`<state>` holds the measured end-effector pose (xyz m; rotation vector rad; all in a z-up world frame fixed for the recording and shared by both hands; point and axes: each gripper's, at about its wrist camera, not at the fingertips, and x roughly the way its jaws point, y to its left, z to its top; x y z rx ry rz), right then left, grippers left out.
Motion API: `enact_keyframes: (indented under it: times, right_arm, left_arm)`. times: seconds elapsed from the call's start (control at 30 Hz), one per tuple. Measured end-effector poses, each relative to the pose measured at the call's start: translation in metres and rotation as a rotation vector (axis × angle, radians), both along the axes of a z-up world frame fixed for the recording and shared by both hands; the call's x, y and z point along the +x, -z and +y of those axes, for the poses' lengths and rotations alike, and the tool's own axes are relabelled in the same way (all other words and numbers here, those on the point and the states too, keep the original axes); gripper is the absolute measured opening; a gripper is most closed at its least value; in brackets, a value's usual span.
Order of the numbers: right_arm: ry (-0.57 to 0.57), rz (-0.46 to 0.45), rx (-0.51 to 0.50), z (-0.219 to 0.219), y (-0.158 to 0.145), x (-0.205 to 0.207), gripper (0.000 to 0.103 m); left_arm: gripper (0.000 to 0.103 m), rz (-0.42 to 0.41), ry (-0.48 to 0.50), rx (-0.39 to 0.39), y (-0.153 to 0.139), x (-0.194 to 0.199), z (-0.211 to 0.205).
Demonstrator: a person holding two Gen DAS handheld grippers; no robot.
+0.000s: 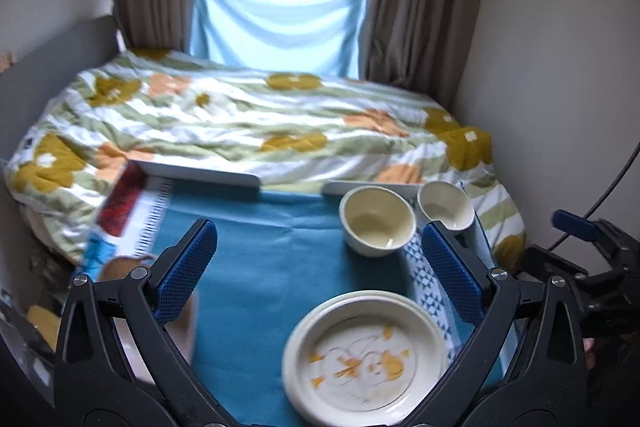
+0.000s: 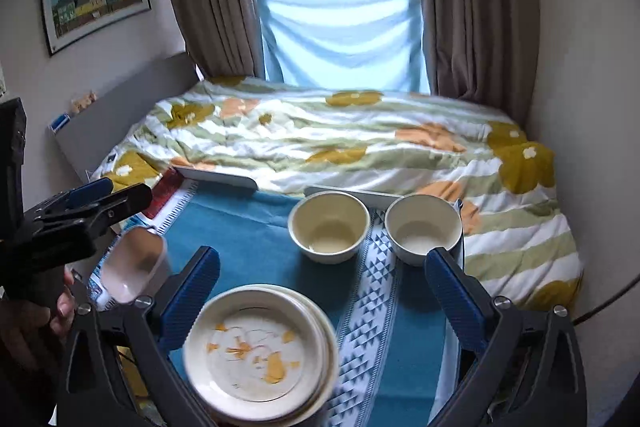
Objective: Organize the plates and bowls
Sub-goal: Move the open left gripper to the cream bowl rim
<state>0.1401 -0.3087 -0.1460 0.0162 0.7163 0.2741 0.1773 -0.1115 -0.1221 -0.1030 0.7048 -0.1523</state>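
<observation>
Plates stacked; bowls side by side, unnested; left claw and right claw spread, empty.

**Right claw wide open above stacked plates**

The right claw stands spread, nothing between its blue pads. Below it, cream plates sit stacked on the teal-clothed worktop. Two cream bowls stand side by side farther back. At left, a pale cup, seemingly tilted, is blurred.
</observation>
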Motion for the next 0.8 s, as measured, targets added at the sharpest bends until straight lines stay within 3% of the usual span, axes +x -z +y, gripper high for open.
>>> enact_keyframes:
  times: [0.33,0.5,0.57,0.63,0.8]
  right_arm:
    - [0.066,0.214,0.049,-0.009,0.077,0.086,0.102]
    - [0.07,0.308,0.16,-0.015,0.108,0.123,0.101]
    - [0.078,0.352,0.192,-0.015,0.119,0.135,0.096]
    - [0.08,0.394,0.216,-0.015,0.13,0.145,0.077]
    - [0.08,0.447,0.237,-0.013,0.146,0.161,0.06]
  left_arm:
    - [0.102,0.159,0.042,0.053,0.067,0.091,-0.025]
    - [0.1,0.268,0.12,0.052,0.11,0.136,-0.033]
    - [0.098,0.325,0.147,0.059,0.127,0.154,-0.04]
    - [0.084,0.366,0.173,0.046,0.138,0.165,-0.042]
    - [0.055,0.472,0.227,0.016,0.165,0.188,-0.05]
